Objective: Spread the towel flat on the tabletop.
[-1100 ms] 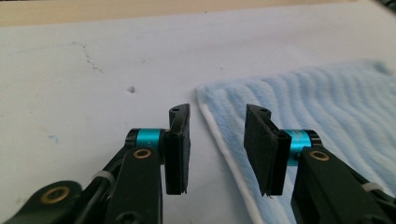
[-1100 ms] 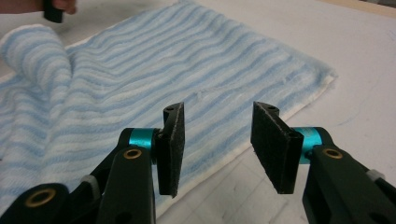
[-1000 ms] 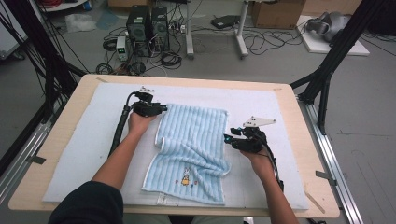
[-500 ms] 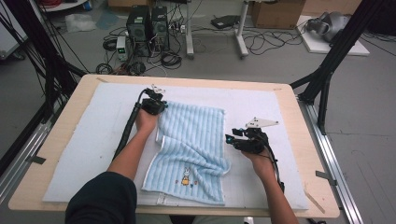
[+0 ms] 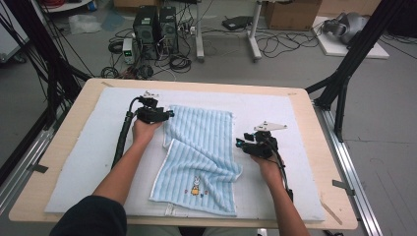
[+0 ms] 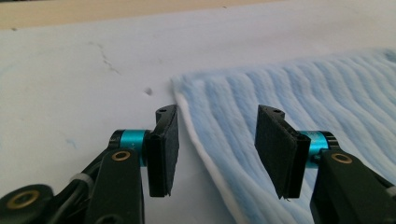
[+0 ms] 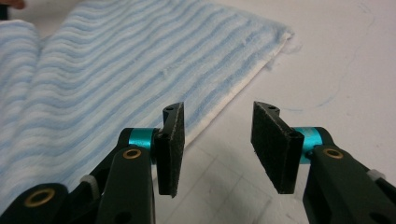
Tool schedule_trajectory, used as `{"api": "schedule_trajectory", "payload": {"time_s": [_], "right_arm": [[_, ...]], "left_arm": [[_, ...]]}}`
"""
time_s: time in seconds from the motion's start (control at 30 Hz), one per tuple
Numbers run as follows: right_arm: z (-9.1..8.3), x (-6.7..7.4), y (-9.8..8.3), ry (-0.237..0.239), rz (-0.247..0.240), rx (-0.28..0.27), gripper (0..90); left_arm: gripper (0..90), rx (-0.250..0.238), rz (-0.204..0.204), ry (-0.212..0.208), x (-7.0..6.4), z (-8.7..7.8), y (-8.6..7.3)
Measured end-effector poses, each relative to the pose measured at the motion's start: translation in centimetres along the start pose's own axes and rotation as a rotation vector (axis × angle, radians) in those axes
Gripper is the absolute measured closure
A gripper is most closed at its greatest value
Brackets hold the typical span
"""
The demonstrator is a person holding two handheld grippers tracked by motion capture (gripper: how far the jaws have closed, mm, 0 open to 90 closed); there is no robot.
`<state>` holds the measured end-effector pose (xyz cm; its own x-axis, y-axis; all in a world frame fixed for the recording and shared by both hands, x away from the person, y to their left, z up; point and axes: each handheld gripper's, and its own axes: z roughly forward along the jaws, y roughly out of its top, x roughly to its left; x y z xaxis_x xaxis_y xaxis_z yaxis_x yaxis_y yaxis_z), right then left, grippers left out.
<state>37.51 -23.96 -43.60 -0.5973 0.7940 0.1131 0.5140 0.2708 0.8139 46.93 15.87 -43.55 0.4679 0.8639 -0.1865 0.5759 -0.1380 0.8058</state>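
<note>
The left gripper [image 6: 212, 149] straddles the towel's [image 5: 199, 157] far left corner with spread jaws, probably to pinch it; the right gripper [image 7: 217, 147], jaws spread, waits beside its right edge

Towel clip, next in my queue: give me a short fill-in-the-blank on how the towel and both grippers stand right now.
1. The towel has pale blue and white ____.
2. The left gripper has its jaws ____, astride the towel's white edge.
3. The right gripper grips ____.
4. The towel lies on a white ____ covering the table.

Missing words: stripes; open; nothing; mat
</note>
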Motion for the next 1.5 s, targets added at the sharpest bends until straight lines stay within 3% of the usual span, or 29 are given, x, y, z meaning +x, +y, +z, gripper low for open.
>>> {"api": "schedule_trajectory", "payload": {"time_s": [0.1, 0.17, 0.23, 0.3, 0.37, 0.4, 0.43, 0.47, 0.5, 0.53, 0.6, 0.77, 1.0, 1.07, 1.1, 1.17, 1.2, 1.23, 1.37, 1.5], "right_arm": [[1.2, 0.3, 0.2, -0.013, -0.008, 0.026, 54.2], [1.9, 0.5, 0.3, -0.009, -0.004, 0.048, 54.4], [2.5, 0.8, 0.4, -0.002, -0.011, 0.059, 54.6], [3.0, 1.1, 0.5, -0.003, -0.021, 0.076, 55.8], [3.5, 1.4, 0.5, -0.014, -0.051, 0.099, 56.8], [3.6, 1.5, 0.6, -0.025, -0.062, 0.098, 59.5], [3.7, 1.5, 0.7, -0.025, -0.071, 0.099, 64.2], [3.8, 1.5, 0.8, -0.015, -0.069, 0.101, 71.3], [3.9, 1.4, 0.9, -0.003, -0.072, 0.103, 82.9], [4.1, 1.3, 1.1, 0.003, -0.074, 0.108, 85.6], [4.6, 1.2, 1.7, -0.022, -0.08, 0.125, 86.3], [6.2, 0.2, 2.9, -0.091, -0.086, 0.108, 86.4], [7.9, -0.7, 4.2, -0.182, -0.067, 0.085, 86.3], [8.3, -0.8, 4.6, -0.216, -0.057, 0.073, 86.3], [8.5, -0.8, 4.7, -0.233, -0.051, 0.071, 86.1], [8.7, -0.8, 4.8, -0.239, -0.03, 0.056, 81.7], [8.6, -0.8, 4.7, -0.238, -0.022, 0.058, 76.4], [8.5, -0.9, 4.7, -0.226, -0.018, 0.061, 72.1], [7.2, -0.8, 4.2, -0.167, 0.0, 0.037, 61.4], [5.4, -0.3, 3.4, -0.109, -0.019, 0.022, 58.6]], "left_arm": [[49.1, 0.002, -0.007, -0.037, -0.6, -0.9, -1.1], [47.9, 0.04, -0.032, -0.049, -0.8, -1.2, -1.7], [47.6, 0.033, -0.049, -0.054, -1.0, -1.5, -2.4], [48.0, 0.053, -0.042, -0.063, -1.1, -1.4, -2.8], [50.0, 0.057, -0.007, -0.064, -1.4, -1.4, -3.0], [62.7, 0.067, 0.009, -0.1, -1.6, -1.3, -3.1], [77.6, 0.076, 0.033, -0.102, -1.9, -1.2, -3.2], [81.8, 0.08, 0.06, -0.083, -2.1, -1.1, -3.1], [84.9, 0.073, 0.053, -0.078, -2.1, -1.0, -3.0], [85.7, 0.071, 0.057, -0.066, -2.1, -0.8, -2.8], [85.9, 0.06, 0.04, -0.043, -1.7, -0.4, -2.6], [85.8, 0.037, 0.0, -0.011, -0.8, 0.6, -1.5], [85.7, -0.007, -0.006, 0.011, -0.1, 1.7, -0.5], [83.8, -0.026, -0.011, 0.024, 0.1, 1.8, -0.5], [78.9, -0.028, -0.015, 0.049, 0.1, 1.8, -0.5], [58.1, -0.009, -0.053, 0.049, 0.3, 1.5, -0.5], [54.0, -0.004, -0.057, 0.04, 0.5, 1.2, -0.5], [51.8, -0.006, -0.051, 0.032, 0.5, 0.8, -0.5], [47.8, -0.039, -0.089, -0.019, 0.6, -1.0, -1.0], [46.5, -0.065, -0.083, -0.073, 0.0, -2.7, -1.9]]}}
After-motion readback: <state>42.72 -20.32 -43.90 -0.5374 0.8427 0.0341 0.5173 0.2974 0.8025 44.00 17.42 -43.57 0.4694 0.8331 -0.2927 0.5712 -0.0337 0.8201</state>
